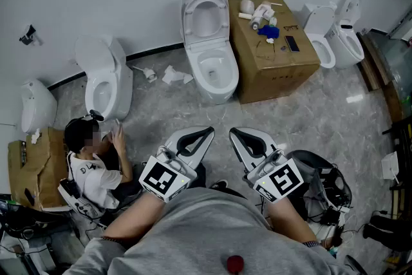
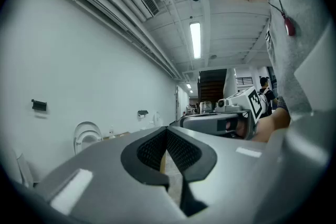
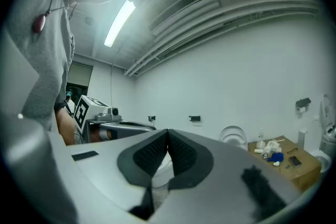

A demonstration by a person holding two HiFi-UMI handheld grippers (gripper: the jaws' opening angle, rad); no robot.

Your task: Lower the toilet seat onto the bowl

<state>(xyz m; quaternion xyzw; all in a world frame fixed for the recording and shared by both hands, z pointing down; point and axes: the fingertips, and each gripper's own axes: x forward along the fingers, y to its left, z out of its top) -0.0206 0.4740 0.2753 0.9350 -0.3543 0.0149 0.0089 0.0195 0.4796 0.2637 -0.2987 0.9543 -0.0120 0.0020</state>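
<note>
In the head view, the white oval toilet seat [image 1: 205, 15] stands raised over its white ceramic bowl [image 1: 215, 67] at upper centre, well apart from the left gripper [image 1: 207, 133] and right gripper [image 1: 235, 132]. The left gripper view, then the right gripper view, show jaws pressed together and empty. The approach seems not yet begun, and the next move likely calls for reaching forward to the seat's rim.

Left gripper [image 1: 207, 132] is held low in front of the torso, jaws pressed fully together with nothing between them, and its marker cube [image 1: 159, 178] faces upward at the wrist end. Right gripper [image 1: 234, 133] sits just beside it in matching pose, jaws likewise closed and empty. Left forearm [image 1: 132, 219] and right forearm [image 1: 290, 223] run back to the body, and the two tips angle slightly toward each other without touching.
</note>
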